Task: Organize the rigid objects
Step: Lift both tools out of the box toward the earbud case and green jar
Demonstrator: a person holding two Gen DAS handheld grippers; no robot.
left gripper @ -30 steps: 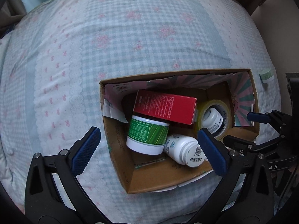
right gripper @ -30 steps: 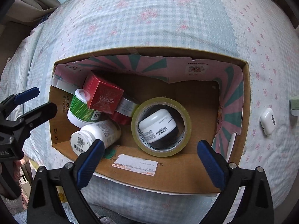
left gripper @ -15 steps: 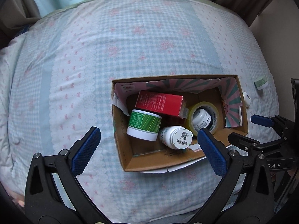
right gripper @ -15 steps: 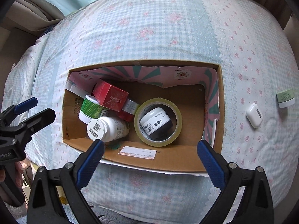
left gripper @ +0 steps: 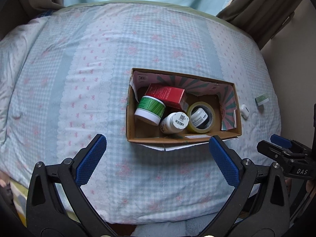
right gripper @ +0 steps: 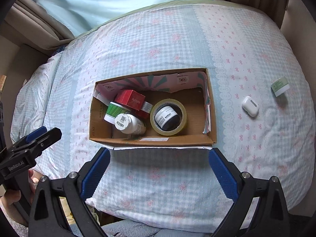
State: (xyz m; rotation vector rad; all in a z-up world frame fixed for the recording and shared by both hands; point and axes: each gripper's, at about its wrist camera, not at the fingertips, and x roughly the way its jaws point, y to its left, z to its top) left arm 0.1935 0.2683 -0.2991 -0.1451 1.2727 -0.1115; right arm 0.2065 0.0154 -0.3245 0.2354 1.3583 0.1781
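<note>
With both grippers, left (left gripper: 156,156) and right (right gripper: 158,167), spread empty, pinch the light, slippery earbud case (right gripper: 250,108) across its flat sides.

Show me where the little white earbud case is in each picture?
Left wrist view: the white earbud case lies on the quilt at the right, just outside the cardboard box.
Right wrist view: the case lies right of the box, on the quilt.
Shared landmark: the small green-lidded jar just beyond it.
</note>
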